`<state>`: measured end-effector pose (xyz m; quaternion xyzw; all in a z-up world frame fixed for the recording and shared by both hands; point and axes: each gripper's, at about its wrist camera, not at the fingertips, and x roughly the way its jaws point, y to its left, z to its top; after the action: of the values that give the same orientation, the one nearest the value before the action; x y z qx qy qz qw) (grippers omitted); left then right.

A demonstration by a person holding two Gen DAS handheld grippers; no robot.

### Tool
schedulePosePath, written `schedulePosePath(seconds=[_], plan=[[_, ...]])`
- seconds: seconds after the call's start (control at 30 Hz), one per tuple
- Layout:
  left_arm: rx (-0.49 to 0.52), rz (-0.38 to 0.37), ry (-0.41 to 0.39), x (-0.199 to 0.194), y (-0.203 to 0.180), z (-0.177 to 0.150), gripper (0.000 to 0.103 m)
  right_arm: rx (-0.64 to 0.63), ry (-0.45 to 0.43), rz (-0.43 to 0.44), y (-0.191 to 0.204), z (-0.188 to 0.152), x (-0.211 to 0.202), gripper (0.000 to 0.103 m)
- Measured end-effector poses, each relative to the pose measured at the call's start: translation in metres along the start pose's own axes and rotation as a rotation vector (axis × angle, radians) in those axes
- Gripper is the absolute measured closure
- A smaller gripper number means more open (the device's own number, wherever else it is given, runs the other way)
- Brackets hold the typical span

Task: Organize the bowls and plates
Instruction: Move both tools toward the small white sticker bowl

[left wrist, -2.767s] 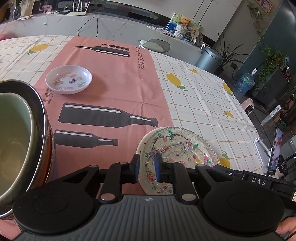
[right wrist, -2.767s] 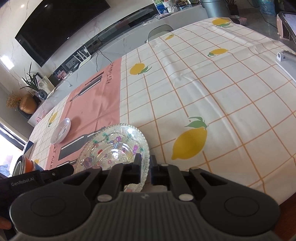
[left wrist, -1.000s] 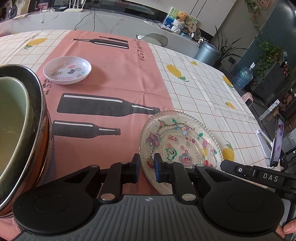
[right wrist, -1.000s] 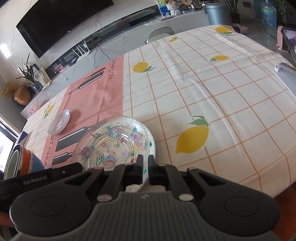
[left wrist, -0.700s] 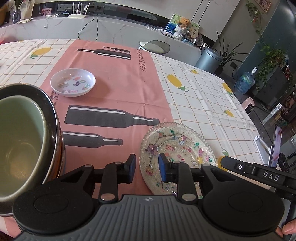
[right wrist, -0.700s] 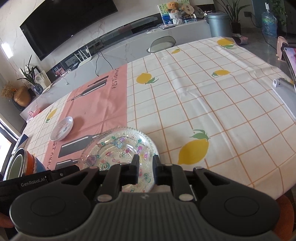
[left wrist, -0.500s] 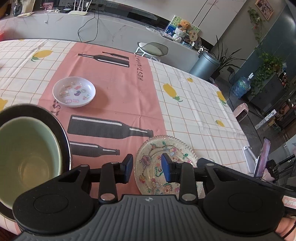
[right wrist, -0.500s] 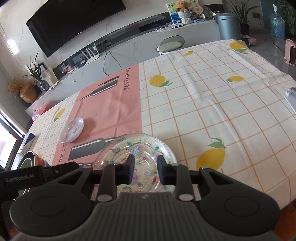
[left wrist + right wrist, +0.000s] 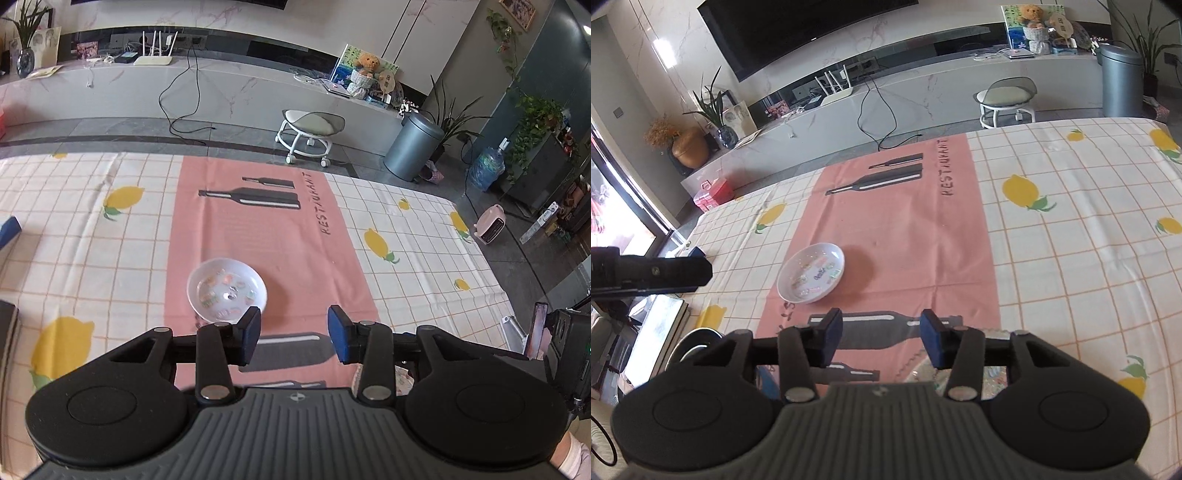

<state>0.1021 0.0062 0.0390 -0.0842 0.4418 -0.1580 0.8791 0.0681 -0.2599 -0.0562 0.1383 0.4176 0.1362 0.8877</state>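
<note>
L gripper (image 9: 293, 334): fingers apart and opening, nothing between the blue pads, only the cloth's printed bottle showing in the gap. R gripper (image 9: 881, 338): same, fingers apart and opening, gap empty.

Small white dish (image 9: 226, 289) w/ coloured pattern sits flat on the pink strip of the tablecloth (image 9: 273, 236), beyond both pairs of fingers. In the left wrist view it lies just past and a bit left of the L gripper's left pad, whose tip overlaps the dish's near rim in the picture; not between the fingers, no contact seen. In the right wrist view the same dish (image 9: 811, 272) is further ahead and left of the R gripper's left finger, clearly apart.

Clear glass plate (image 9: 923, 369) w/ beaded rim lies on the tabletop low under the R gripper, mostly hidden by its body, only an edge showing below the right finger. In the left wrist view a small bit of it (image 9: 402, 376) peeks out under the L gripper's right finger. Neither gripper touches it as far as can be told.

Metal bowl rim (image 9: 698, 341) shows at lower left of the right wrist view, mostly hidden.
</note>
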Motion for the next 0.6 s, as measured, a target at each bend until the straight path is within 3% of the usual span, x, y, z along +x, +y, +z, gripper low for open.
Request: schedulePosePath(seconds=[0.3,0.6], plan=[[-0.026,-0.085,0.08,0.031,0.054,0.03,0.051,-0.001,0.031,0.041,0.029,0.031,0.038,0.052],[-0.137,-0.135,0.093,0.072,0.111,0.025,0.048,0.081,0.061,0.075,0.023,0.047,0.08,0.053]])
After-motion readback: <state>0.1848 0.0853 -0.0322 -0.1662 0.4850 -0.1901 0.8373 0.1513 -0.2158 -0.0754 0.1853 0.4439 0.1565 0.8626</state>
